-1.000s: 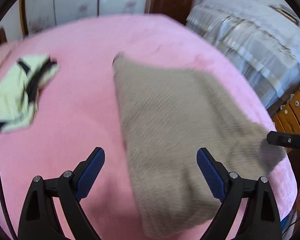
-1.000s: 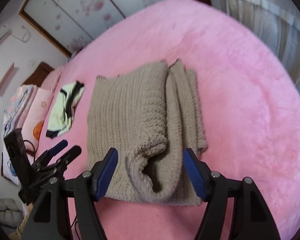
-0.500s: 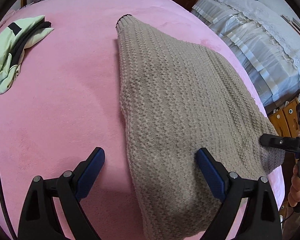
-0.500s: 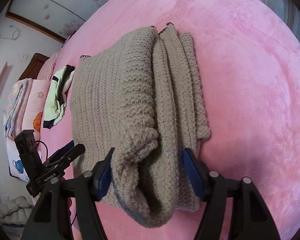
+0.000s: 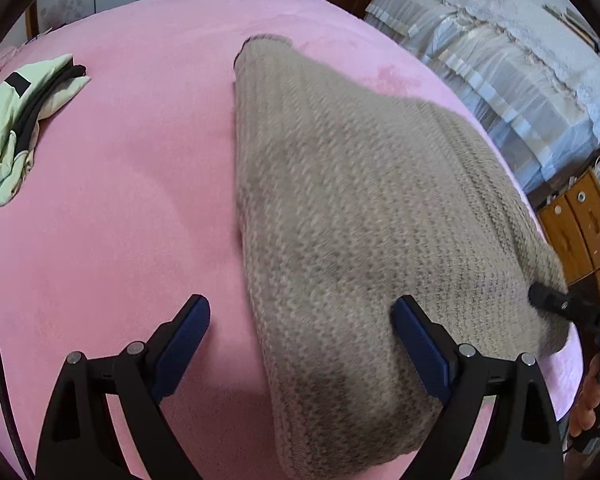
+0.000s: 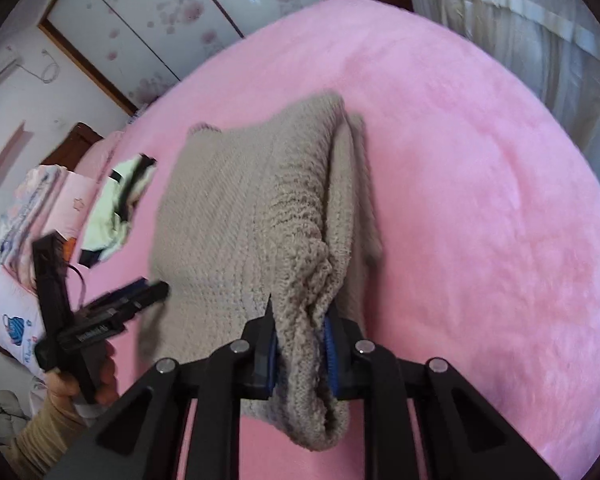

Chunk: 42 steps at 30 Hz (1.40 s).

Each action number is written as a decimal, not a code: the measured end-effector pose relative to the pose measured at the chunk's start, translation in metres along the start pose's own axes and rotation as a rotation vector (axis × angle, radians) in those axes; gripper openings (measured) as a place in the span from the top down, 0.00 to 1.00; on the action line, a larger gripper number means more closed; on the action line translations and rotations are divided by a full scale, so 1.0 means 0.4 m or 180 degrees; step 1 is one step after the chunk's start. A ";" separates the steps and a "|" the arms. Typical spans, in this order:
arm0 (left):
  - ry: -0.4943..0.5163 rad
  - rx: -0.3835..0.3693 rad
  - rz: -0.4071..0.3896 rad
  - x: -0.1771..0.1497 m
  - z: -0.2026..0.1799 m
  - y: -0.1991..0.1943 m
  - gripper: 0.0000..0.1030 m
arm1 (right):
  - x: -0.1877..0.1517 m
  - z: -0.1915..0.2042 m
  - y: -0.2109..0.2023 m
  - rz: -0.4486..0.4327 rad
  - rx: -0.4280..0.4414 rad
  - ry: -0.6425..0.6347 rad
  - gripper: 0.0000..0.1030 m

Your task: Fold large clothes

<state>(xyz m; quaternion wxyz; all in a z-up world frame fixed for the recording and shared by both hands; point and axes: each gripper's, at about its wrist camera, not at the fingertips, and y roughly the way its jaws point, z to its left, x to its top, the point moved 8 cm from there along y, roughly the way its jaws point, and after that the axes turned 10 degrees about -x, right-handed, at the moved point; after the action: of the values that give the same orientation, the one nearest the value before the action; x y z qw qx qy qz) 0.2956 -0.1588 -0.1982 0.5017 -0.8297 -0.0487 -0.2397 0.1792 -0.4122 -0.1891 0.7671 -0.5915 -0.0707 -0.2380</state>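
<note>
A beige knitted sweater lies folded on the pink bed cover; it also shows in the right wrist view. My right gripper is shut on the near rolled edge of the sweater and lifts it a little. Its tip shows in the left wrist view at the sweater's right corner. My left gripper is open, with the sweater's near left edge between its fingers but not clamped. It also shows in the right wrist view, left of the sweater.
A pale green and black garment lies crumpled at the far left of the bed. A second bed with white covers and a wooden cabinet stand to the right. Folded bedding lies by the headboard.
My right gripper has closed on the sweater's near rolled edge and raised it. My left gripper has stayed open over the near left edge, with the view pulling back slightly.
</note>
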 end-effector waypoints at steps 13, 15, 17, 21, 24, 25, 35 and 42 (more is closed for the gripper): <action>0.0222 -0.0034 -0.0012 0.043 -0.028 -0.062 0.14 | 0.067 0.054 -0.045 -0.0076 -0.0333 -0.0402 0.65; 0.0275 -0.0046 -0.0082 0.099 -0.035 -0.087 0.14 | 0.106 0.059 -0.057 -0.0095 -0.0264 -0.0367 0.59; 0.0278 0.0008 -0.0134 0.162 -0.037 -0.091 0.14 | 0.166 0.055 -0.065 -0.0194 -0.0262 -0.0296 0.54; 0.0303 0.0082 -0.0121 0.285 -0.027 -0.055 0.14 | 0.291 0.075 -0.021 -0.0198 -0.0260 -0.0190 0.50; 0.0241 0.0133 -0.0012 0.353 -0.014 0.006 0.14 | 0.361 0.069 0.056 -0.0041 -0.0322 -0.0165 0.50; 0.0213 0.0142 0.0004 0.369 -0.006 0.025 0.14 | 0.383 0.074 0.091 0.0032 -0.0300 -0.0206 0.50; 0.0106 0.0268 0.0084 0.419 0.059 0.148 0.39 | 0.440 0.018 0.213 0.0039 -0.0595 -0.0210 0.55; -0.0170 0.0076 -0.0114 0.380 0.095 0.170 0.39 | 0.412 -0.005 0.250 0.0040 -0.0642 -0.0038 0.55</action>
<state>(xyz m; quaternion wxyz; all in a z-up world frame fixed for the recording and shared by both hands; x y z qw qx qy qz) 0.4644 -0.1841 -0.1997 0.5057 -0.8288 -0.0798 -0.2257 0.3682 -0.4420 -0.2127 0.7047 -0.6676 -0.0473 -0.2355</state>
